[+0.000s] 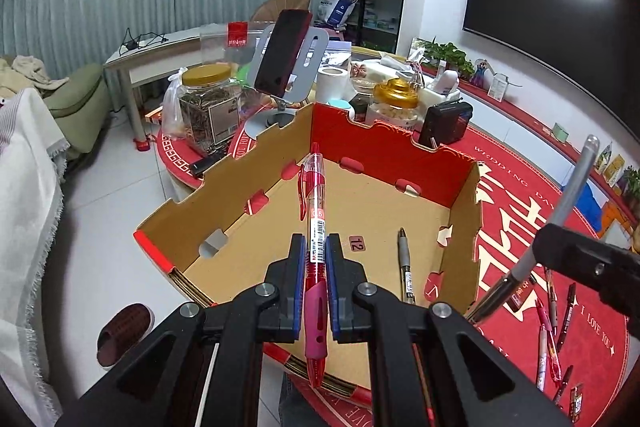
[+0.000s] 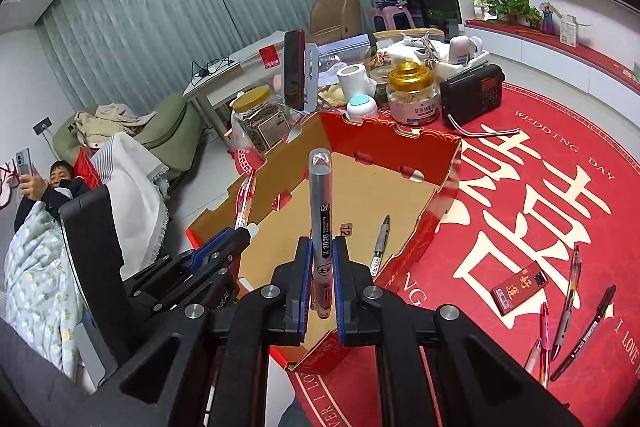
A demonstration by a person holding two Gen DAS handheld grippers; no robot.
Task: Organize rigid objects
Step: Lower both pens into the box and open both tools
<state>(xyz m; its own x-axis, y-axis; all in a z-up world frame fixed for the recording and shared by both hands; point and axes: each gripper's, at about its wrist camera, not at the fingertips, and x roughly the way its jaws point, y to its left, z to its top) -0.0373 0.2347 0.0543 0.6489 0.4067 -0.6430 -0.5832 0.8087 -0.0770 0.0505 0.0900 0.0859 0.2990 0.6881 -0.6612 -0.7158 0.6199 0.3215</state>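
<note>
My left gripper (image 1: 316, 241) is shut on a red pen (image 1: 314, 211), which points forward over the open cardboard box (image 1: 384, 151). My right gripper (image 2: 322, 245) is shut on a grey pen (image 2: 320, 203), held over the same box (image 2: 360, 187). One grey pen (image 1: 405, 259) lies on the box floor, also seen as the grey pen (image 2: 380, 241) in the right wrist view. Each gripper shows in the other's view: the right gripper (image 1: 576, 259) at the right, the left gripper (image 2: 224, 247) at the left with its red pen (image 2: 245, 201).
Several loose pens (image 2: 568, 311) and a small red box (image 2: 520, 285) lie on the red tablecloth (image 2: 560, 187) to the right. Behind the box stand jars (image 1: 206, 103), a phone on a stand (image 1: 282, 55), a radio (image 2: 474, 95). A person (image 2: 44, 187) lies at far left.
</note>
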